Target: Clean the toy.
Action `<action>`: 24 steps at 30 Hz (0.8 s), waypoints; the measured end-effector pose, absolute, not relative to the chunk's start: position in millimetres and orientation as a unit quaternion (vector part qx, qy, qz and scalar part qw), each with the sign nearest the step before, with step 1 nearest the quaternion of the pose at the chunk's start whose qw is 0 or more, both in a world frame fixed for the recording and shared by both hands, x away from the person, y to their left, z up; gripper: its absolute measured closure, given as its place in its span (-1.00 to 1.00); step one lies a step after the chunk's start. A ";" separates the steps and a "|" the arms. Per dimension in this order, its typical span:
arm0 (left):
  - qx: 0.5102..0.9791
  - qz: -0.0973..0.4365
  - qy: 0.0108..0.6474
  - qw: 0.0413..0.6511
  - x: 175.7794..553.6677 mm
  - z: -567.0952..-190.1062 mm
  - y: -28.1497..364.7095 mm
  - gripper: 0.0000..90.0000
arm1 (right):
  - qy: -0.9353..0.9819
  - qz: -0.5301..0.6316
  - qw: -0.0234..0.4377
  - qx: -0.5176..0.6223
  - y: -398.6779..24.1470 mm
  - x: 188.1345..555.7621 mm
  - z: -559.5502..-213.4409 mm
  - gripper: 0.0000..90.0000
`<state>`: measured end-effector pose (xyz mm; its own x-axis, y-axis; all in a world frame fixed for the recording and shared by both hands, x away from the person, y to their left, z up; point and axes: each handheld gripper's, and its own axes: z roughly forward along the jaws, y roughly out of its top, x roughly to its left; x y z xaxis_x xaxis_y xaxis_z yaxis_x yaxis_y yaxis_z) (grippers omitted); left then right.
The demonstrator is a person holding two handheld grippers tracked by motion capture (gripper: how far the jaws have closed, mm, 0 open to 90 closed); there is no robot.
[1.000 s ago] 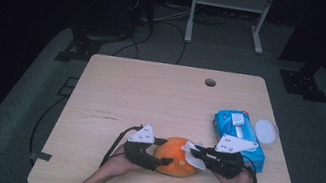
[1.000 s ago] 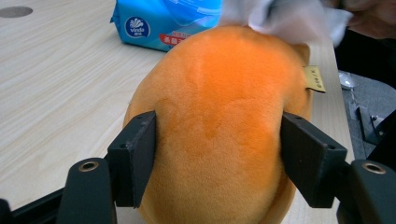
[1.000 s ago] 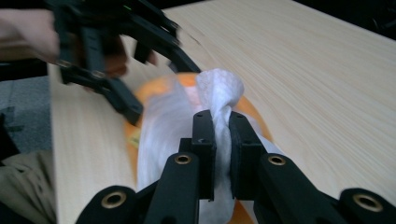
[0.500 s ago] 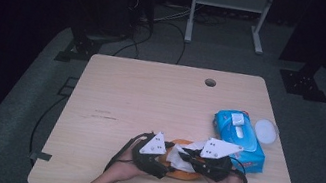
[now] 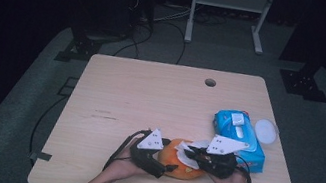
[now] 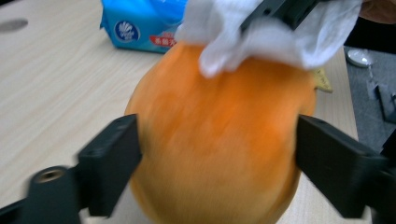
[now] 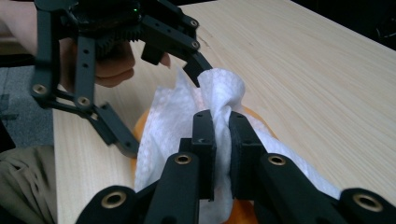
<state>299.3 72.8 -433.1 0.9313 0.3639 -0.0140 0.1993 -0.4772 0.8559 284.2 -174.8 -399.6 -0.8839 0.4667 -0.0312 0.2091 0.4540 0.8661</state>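
An orange round fruit sits at the near edge of the tabletop, between the person's 2 hands. The left gripper has its 2 black jaws spread wide and pressed against the fruit's opposite sides, holding it. A white wipe lies draped over the top of the fruit; the right gripper has its jaws closed tight on a bunched fold of that wipe, seen up close in the right gripper view. In the high view the left gripper and right gripper meet over the fruit, each topped by a grey 3-cornered plate. Just beside the right gripper, toward the right edge of the tabletop, lies a blue pack of wipes with a white flip lid; the left gripper view shows a round white logo on its side, the print too blurred to read. A round white lid rests touching the pack's far right side. A small round hole marks the far part of the tabletop.
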 end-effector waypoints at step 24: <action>0.841 0.060 0.190 0.503 305.1 -428.7 74.5 -0.64 | 0.834 0.485 0.144 0.219 -192.5 286.7 -396.6 0.82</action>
